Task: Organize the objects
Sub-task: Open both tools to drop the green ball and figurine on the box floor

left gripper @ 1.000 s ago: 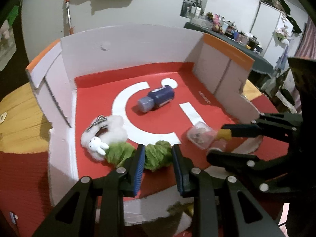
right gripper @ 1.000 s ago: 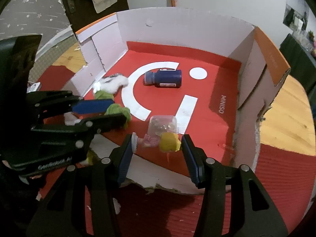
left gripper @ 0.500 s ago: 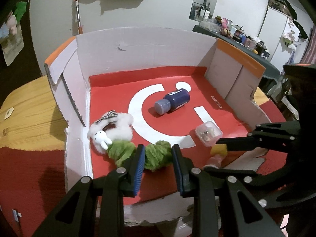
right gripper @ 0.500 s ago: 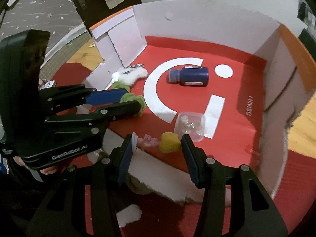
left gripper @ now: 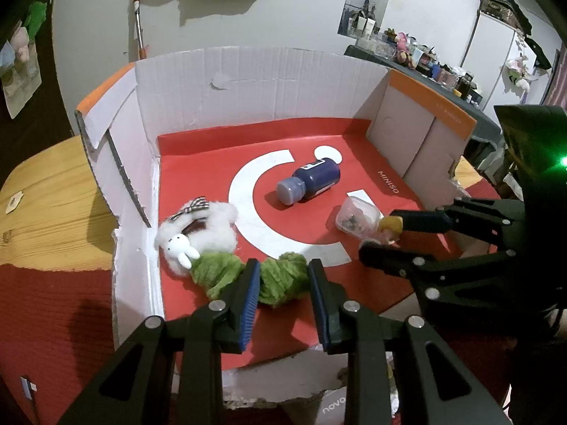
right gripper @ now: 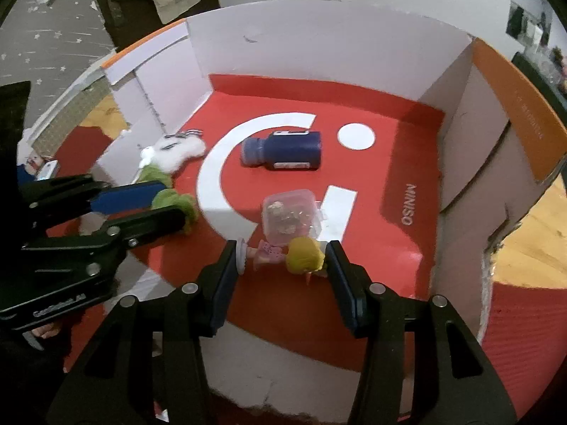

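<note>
Inside box: green plush in left gripper, doll in right gripper.

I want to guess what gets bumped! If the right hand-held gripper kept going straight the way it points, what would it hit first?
Probably the clear plastic container. The right hand-held gripper is clamped on a small doll, and the container lies just beyond it on the box floor. Past that lies the blue bottle. Depth is hard to judge.

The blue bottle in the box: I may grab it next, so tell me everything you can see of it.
The blue bottle is dark blue and looks plastic, with a paler blue screw cap still on and a label. It lies on its side on the box's red floor, across the white arc. Nothing else touches it; both grippers are away from it.
</note>
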Action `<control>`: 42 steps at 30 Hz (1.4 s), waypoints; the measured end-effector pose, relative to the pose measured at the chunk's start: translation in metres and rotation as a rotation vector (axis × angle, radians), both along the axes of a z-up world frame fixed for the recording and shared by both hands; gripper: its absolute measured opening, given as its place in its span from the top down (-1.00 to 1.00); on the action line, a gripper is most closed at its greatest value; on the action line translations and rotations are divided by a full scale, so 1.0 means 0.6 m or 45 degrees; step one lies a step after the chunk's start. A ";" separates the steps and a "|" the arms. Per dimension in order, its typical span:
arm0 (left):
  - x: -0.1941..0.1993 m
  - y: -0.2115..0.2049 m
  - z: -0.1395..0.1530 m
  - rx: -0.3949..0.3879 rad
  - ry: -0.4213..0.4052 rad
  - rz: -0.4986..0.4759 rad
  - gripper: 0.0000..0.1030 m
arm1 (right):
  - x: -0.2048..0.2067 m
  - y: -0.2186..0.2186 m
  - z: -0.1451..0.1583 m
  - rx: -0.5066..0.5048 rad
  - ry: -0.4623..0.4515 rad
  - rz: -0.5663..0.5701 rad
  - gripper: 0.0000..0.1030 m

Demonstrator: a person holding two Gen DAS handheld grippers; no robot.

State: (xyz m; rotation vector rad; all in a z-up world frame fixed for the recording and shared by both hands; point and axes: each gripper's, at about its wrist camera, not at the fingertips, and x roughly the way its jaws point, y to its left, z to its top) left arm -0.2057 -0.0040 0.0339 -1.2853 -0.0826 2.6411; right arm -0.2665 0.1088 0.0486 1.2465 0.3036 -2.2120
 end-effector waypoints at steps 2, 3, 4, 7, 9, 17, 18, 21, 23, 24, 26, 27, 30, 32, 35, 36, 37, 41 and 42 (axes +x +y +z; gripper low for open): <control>0.000 0.000 0.000 0.000 0.000 0.000 0.43 | -0.002 -0.001 -0.002 0.030 0.035 -0.019 0.07; 0.000 0.000 0.000 0.002 0.000 0.000 0.43 | -0.003 -0.003 -0.003 0.046 0.055 -0.029 0.07; 0.000 0.000 0.000 0.003 0.000 0.000 0.43 | -0.004 -0.004 -0.004 0.059 0.068 -0.036 0.07; 0.000 0.000 0.000 0.003 -0.001 0.000 0.43 | -0.005 -0.006 -0.006 0.072 0.082 -0.039 0.07; 0.000 0.000 0.000 0.004 -0.001 0.001 0.43 | -0.006 -0.005 -0.006 0.070 0.081 -0.040 0.07; 0.001 -0.001 0.000 0.025 -0.008 0.007 0.41 | -0.007 -0.004 -0.007 0.054 0.076 -0.040 0.06; 0.001 -0.001 0.001 0.028 -0.009 0.007 0.41 | -0.008 -0.005 -0.008 0.051 0.074 -0.040 0.06; 0.002 0.002 0.001 0.024 -0.008 0.010 0.41 | -0.013 -0.008 -0.009 0.045 0.072 -0.040 0.06; 0.001 0.000 0.000 0.022 -0.008 0.009 0.40 | -0.009 -0.003 -0.007 0.045 0.074 -0.040 0.06; 0.000 0.001 0.000 0.019 -0.009 0.008 0.39 | -0.009 -0.003 -0.007 0.044 0.074 -0.040 0.06; -0.002 0.001 -0.001 0.015 -0.010 0.008 0.37 | -0.008 -0.003 -0.007 0.043 0.074 -0.040 0.06; -0.002 0.001 -0.002 0.013 -0.010 0.008 0.34 | -0.008 -0.003 -0.007 0.042 0.074 -0.040 0.06; -0.002 0.002 -0.003 0.006 -0.012 0.010 0.31 | -0.006 -0.002 -0.005 0.033 0.070 -0.039 0.05; -0.001 0.001 -0.003 0.008 -0.013 0.010 0.28 | -0.004 0.000 -0.003 0.030 0.068 -0.037 0.04; 0.000 0.002 -0.003 0.007 -0.012 0.010 0.26 | -0.002 0.002 -0.001 0.023 0.066 -0.034 0.00; 0.000 0.002 -0.004 0.008 -0.012 0.011 0.25 | 0.000 0.003 0.000 0.023 0.066 -0.033 -0.02; 0.000 0.002 -0.003 0.009 -0.011 0.011 0.24 | 0.003 0.005 0.001 0.023 0.067 -0.032 -0.02; 0.003 0.002 -0.003 0.009 0.003 0.014 0.12 | 0.006 0.008 0.003 0.020 0.067 -0.028 -0.03; 0.004 0.003 -0.002 0.010 0.007 0.014 0.10 | 0.007 0.009 0.004 0.019 0.067 -0.029 -0.05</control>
